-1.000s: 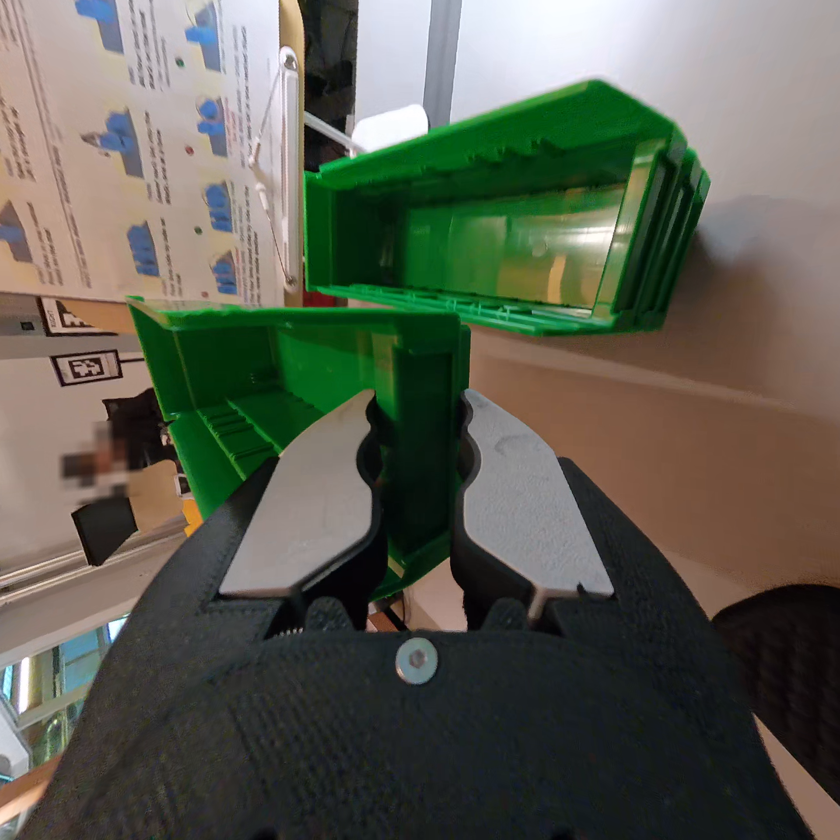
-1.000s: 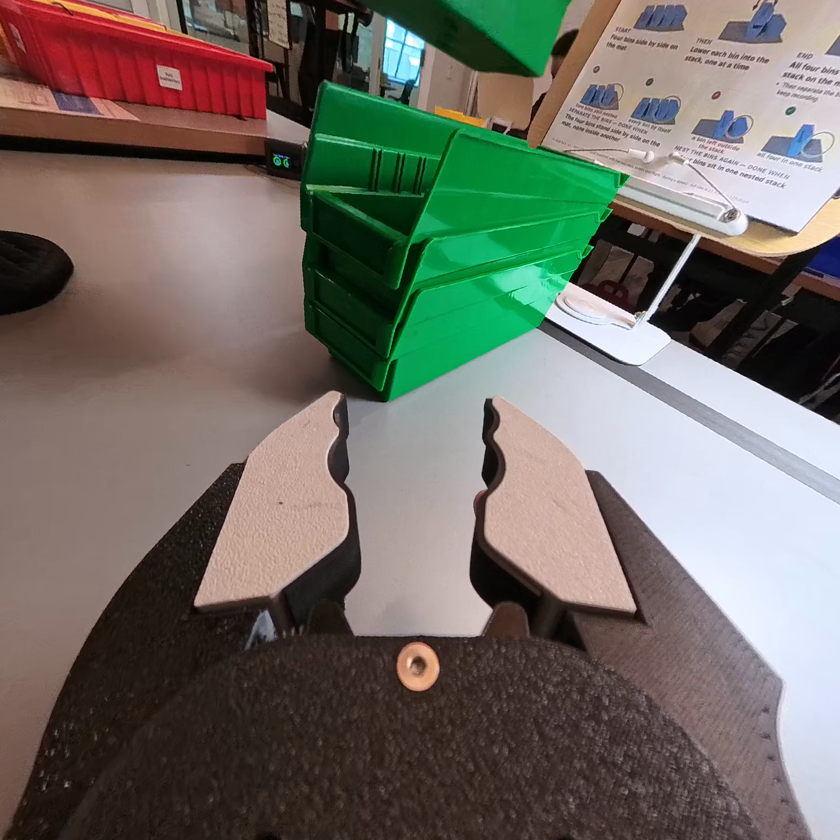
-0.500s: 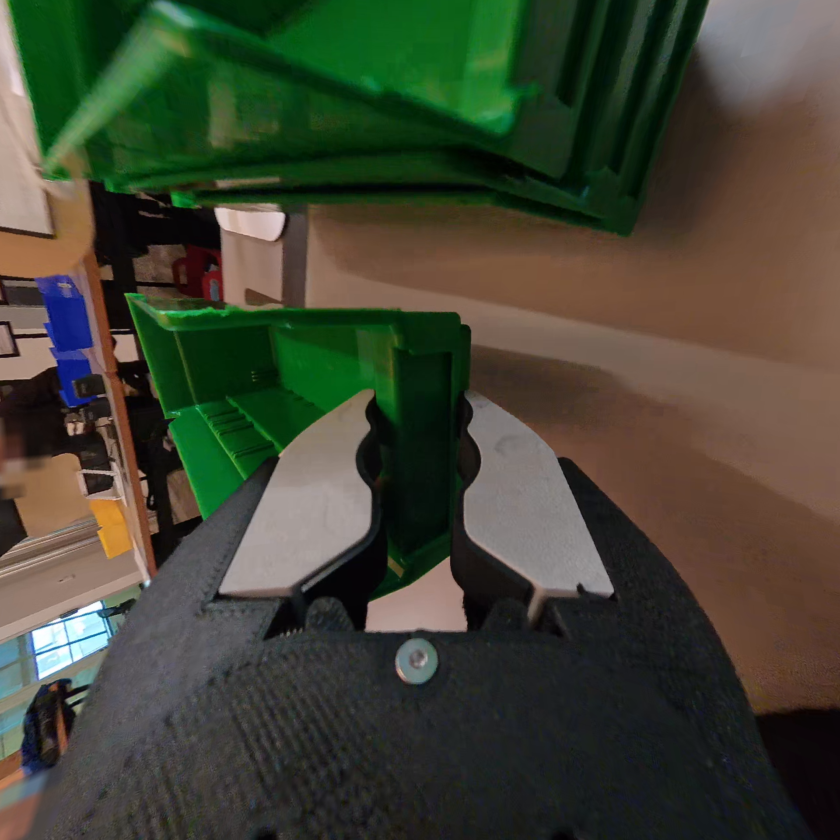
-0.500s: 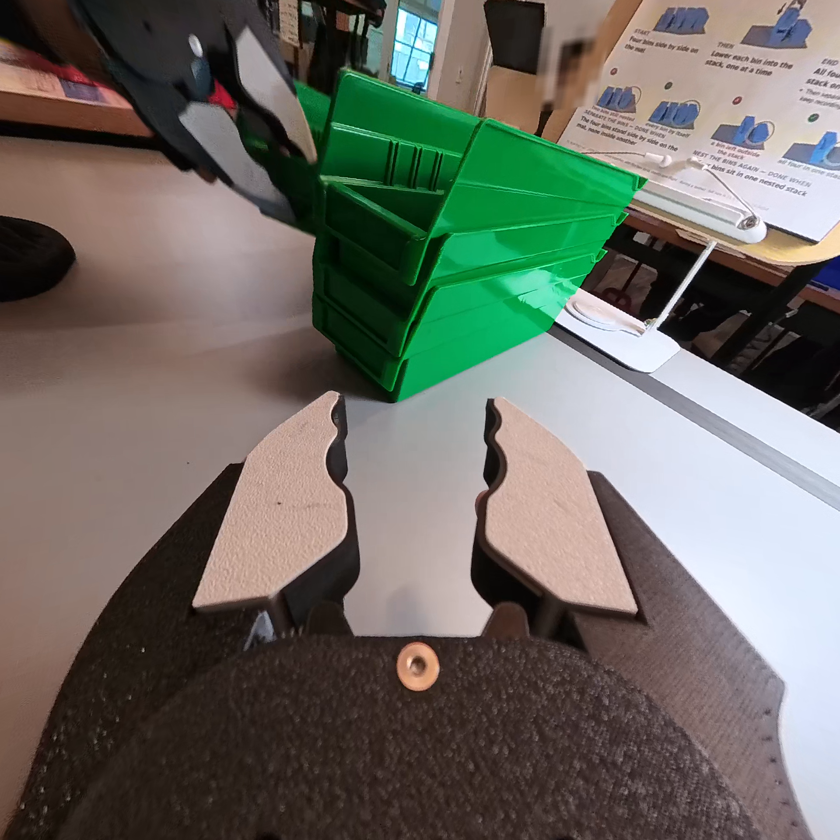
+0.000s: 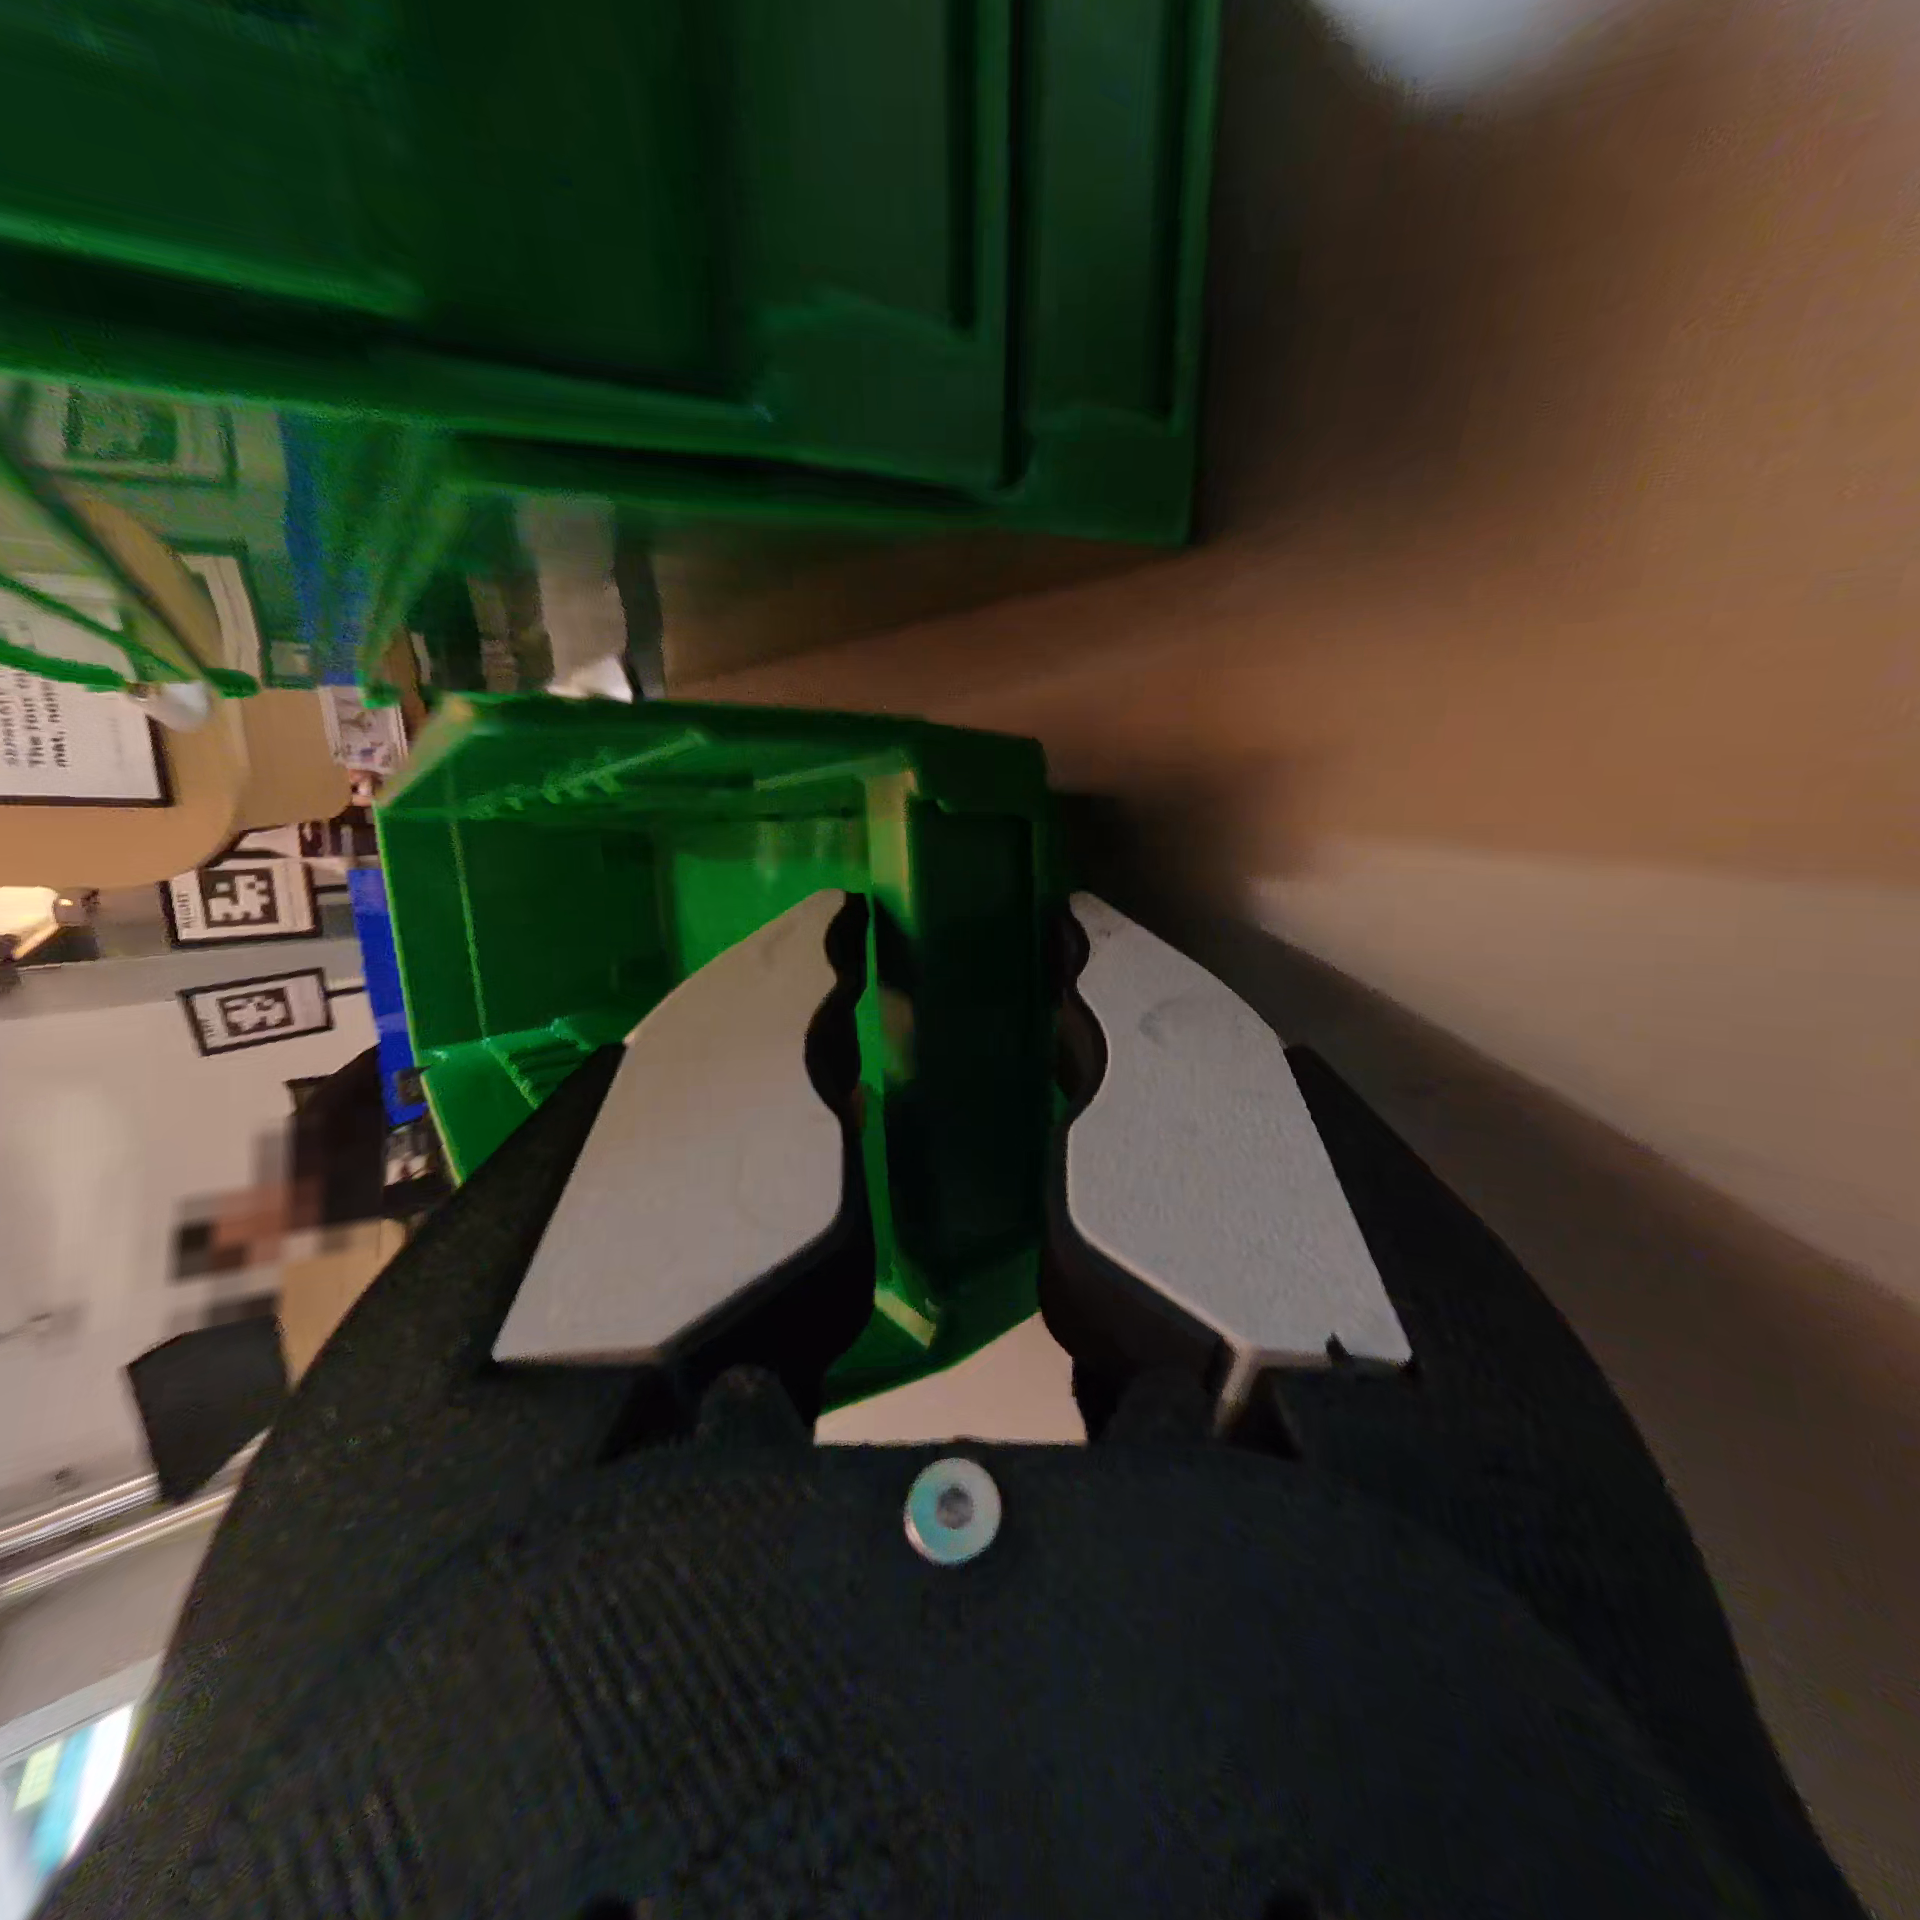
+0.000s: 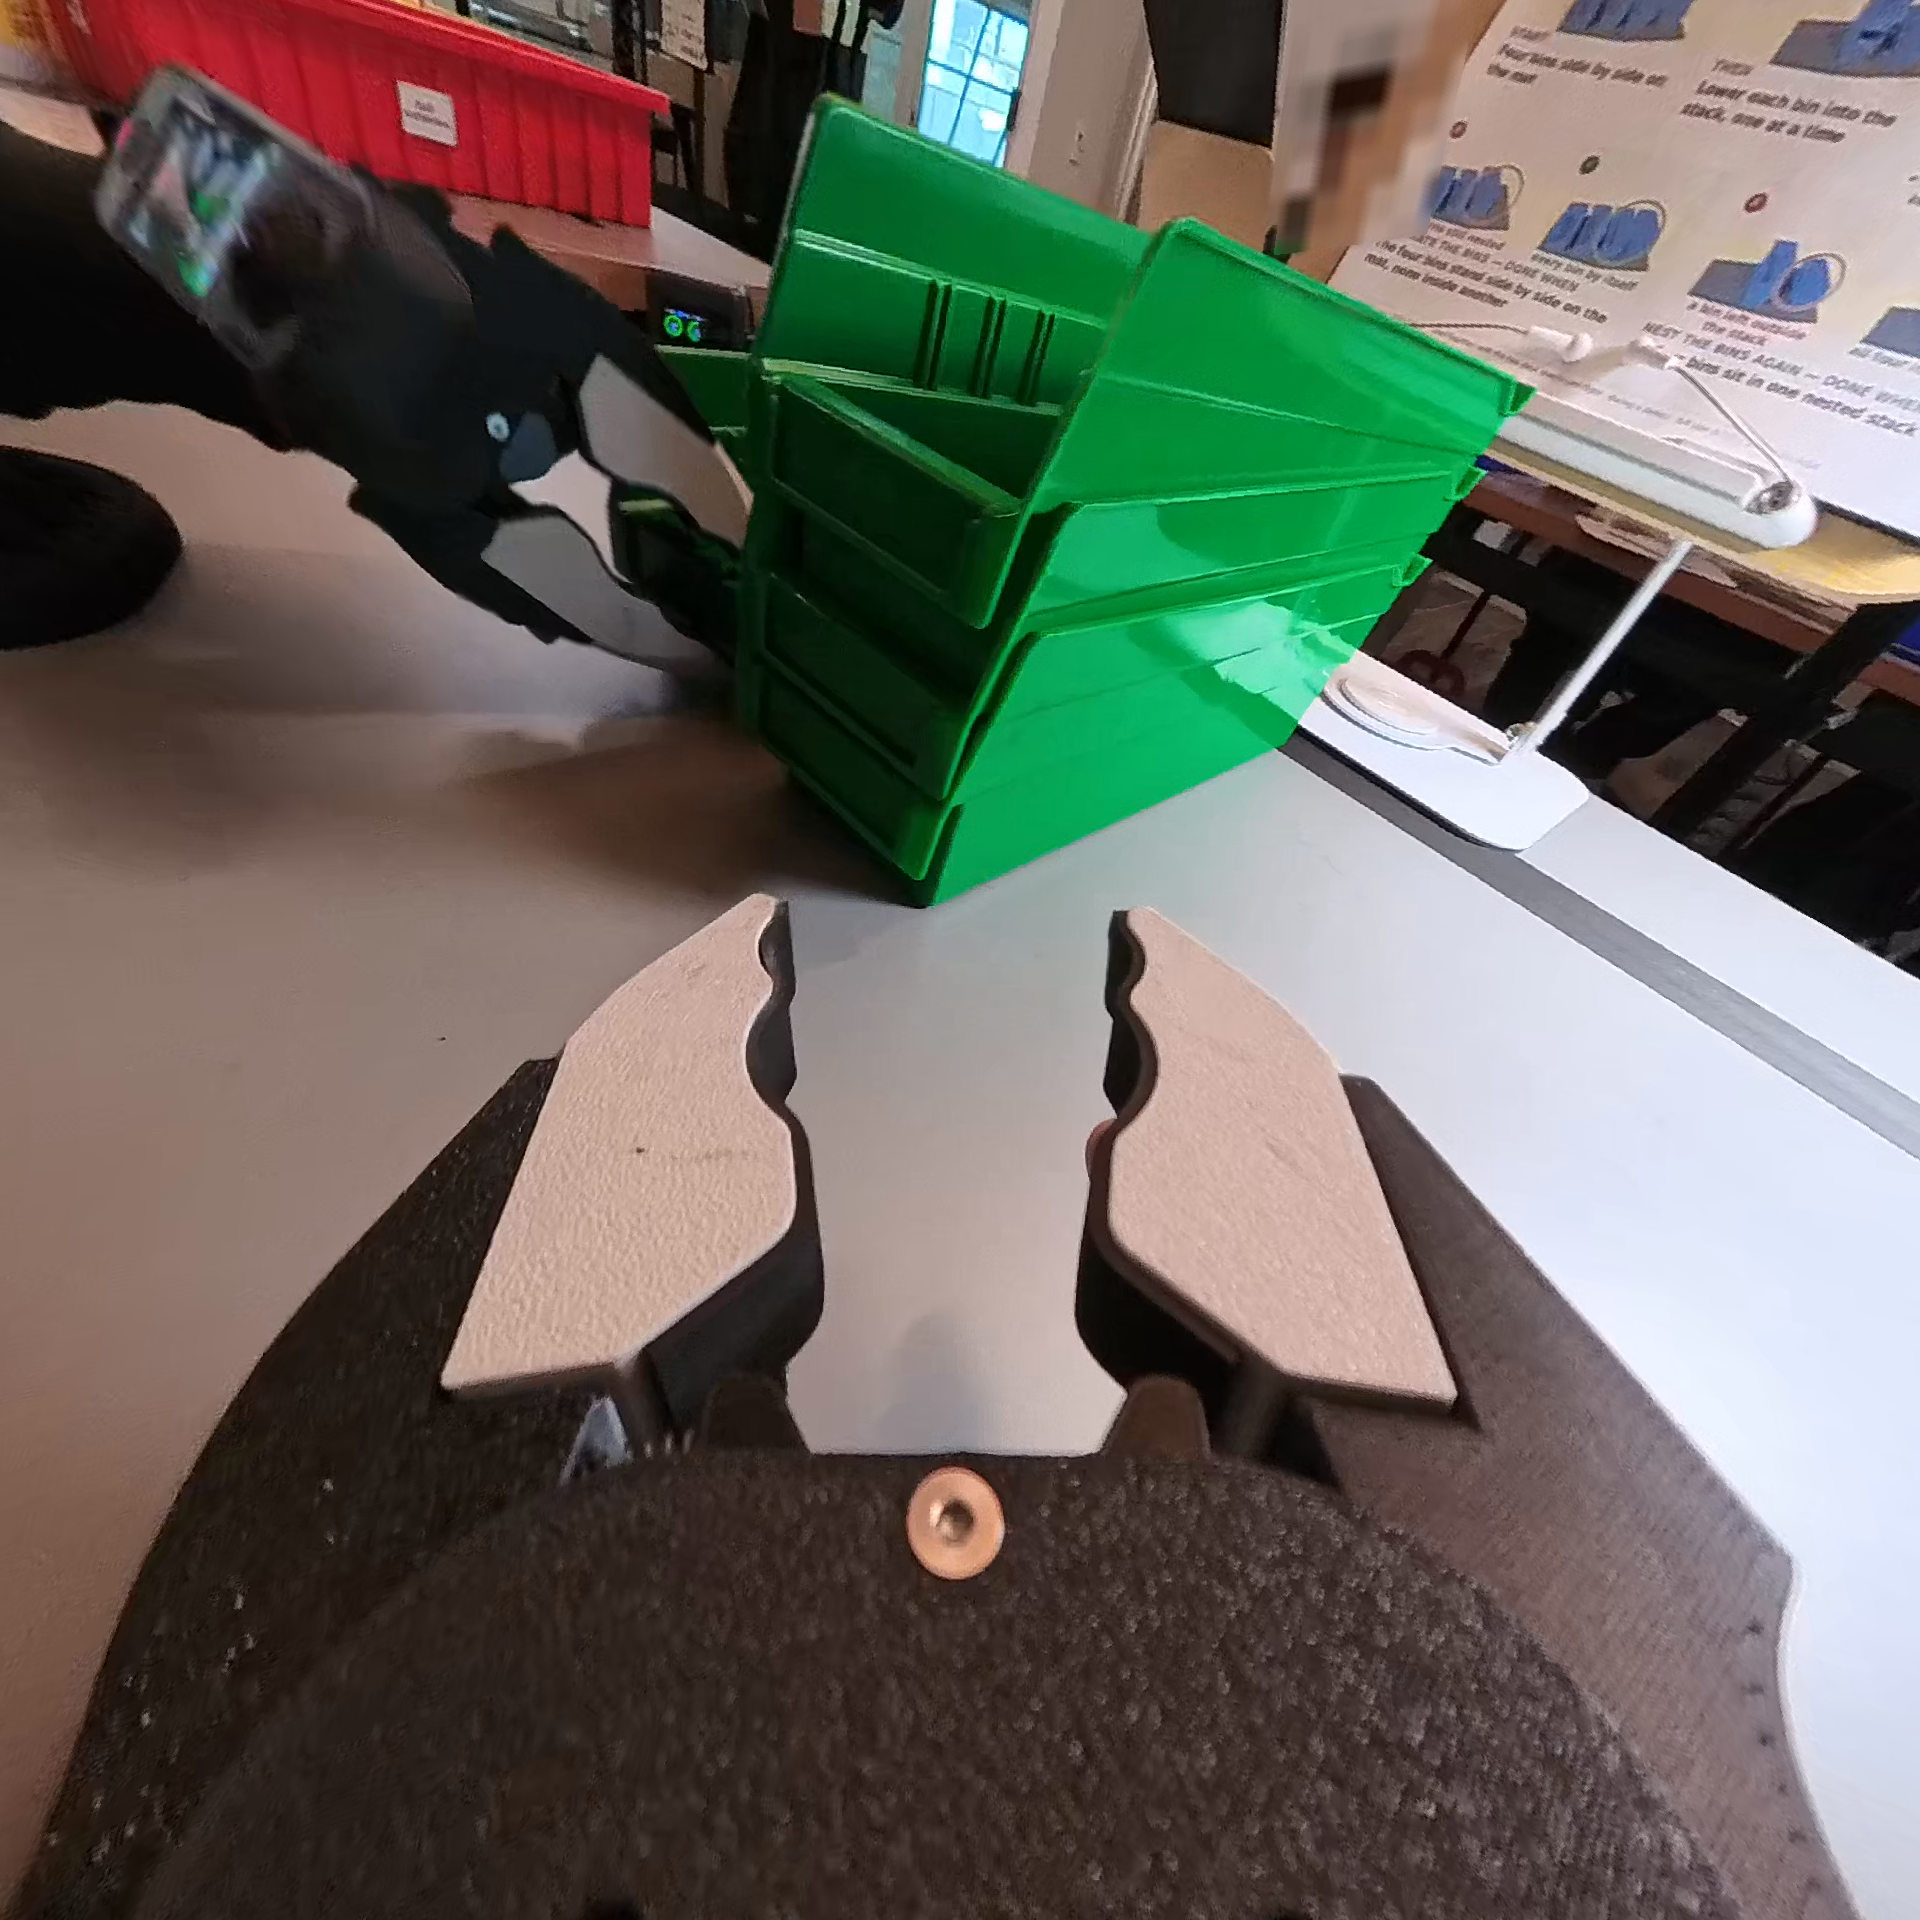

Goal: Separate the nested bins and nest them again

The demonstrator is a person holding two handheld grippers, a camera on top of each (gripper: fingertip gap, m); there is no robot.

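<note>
Left tool is clamped on the end wall of a single green bin, one finger inside the bin and one outside; the view is rolled sideways and blurred. In the right wrist view this tool sits low beside the left end of the nested stack, close to the grey bench; whether the held bin already touches the bench cannot be told. Right tool is empty, its jaws parted, hovering above the bench just short of the stack's near corner. Progress, as a judgement: separation is at an early stage, with one bin off and being set down next to the stack. The stack shows three bins nested, the top one sitting tilted. Left to do: release this bin, lift out the others one at a time, stand them side by side, then nest all again. An instruction board on a white stand is behind the stack.
</note>
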